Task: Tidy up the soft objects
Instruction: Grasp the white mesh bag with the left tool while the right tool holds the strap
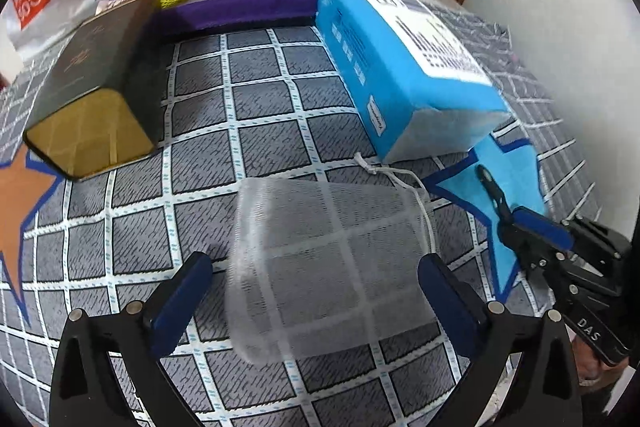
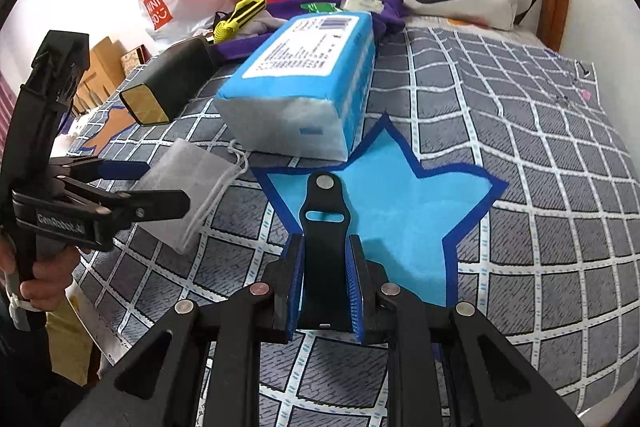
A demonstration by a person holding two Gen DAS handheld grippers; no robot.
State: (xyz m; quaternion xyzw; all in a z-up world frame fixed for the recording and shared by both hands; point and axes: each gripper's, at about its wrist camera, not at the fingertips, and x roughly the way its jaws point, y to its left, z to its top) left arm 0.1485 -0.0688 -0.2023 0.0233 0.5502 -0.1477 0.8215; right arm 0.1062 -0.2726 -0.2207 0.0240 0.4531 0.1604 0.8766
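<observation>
We hold the left claw [image 1: 316,291] wide open, empty, straddling the mesh pouch [image 1: 332,263] lying lengthwise ahead on the bed [image 1: 260,99]; the right claw [image 2: 325,291] grips a black strap [image 2: 325,227]

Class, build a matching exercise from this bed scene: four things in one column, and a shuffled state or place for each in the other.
1. black rubber watch strap
2. translucent white mesh drawstring pouch
3. blue tissue pack
4. left claw

A. open
B. partly on the blue star patch
C. flat on the checked cover
D. clamped in the right claw

Pairs: 1-D, 2-C, 3-B, 4-A
</observation>
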